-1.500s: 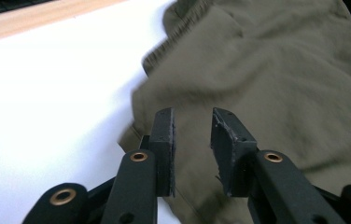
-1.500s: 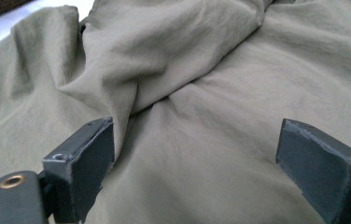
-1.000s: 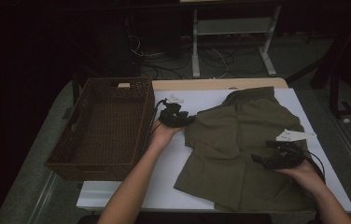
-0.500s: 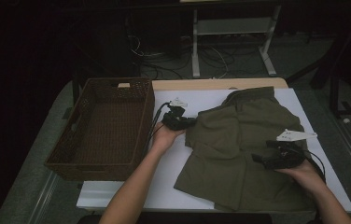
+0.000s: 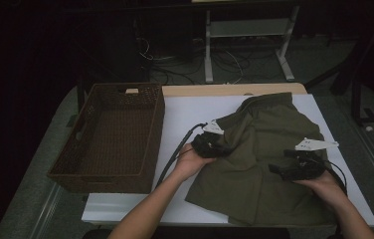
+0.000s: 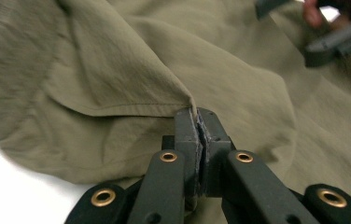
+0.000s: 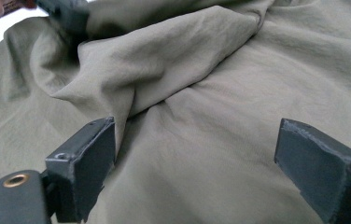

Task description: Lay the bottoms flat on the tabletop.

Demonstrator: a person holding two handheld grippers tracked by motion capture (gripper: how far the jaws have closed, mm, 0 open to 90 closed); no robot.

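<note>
An olive green shirt (image 5: 259, 164) lies crumpled on the white table top (image 5: 190, 114), right of centre. My left gripper (image 5: 220, 148) is at the shirt's left edge, shut on a fold of the cloth; in the left gripper view its jaws pinch the shirt (image 6: 131, 70) hem, gripper (image 6: 198, 122). My right gripper (image 5: 277, 169) rests on the shirt's right part, jaws wide open over the shirt (image 7: 211, 93) with nothing between them, gripper (image 7: 201, 154). The other gripper (image 6: 332, 39) shows at the far top right of the left gripper view.
A dark woven basket (image 5: 110, 134) stands empty on the table's left side. A wooden strip (image 5: 234, 89) runs along the table's far edge. Behind it are cables and a white stand (image 5: 244, 45) on the floor. Bare white table lies between basket and shirt.
My left gripper has moved right and toward me, dragging the shirt's left edge inward over the cloth. The right gripper has stayed in place on the shirt.
</note>
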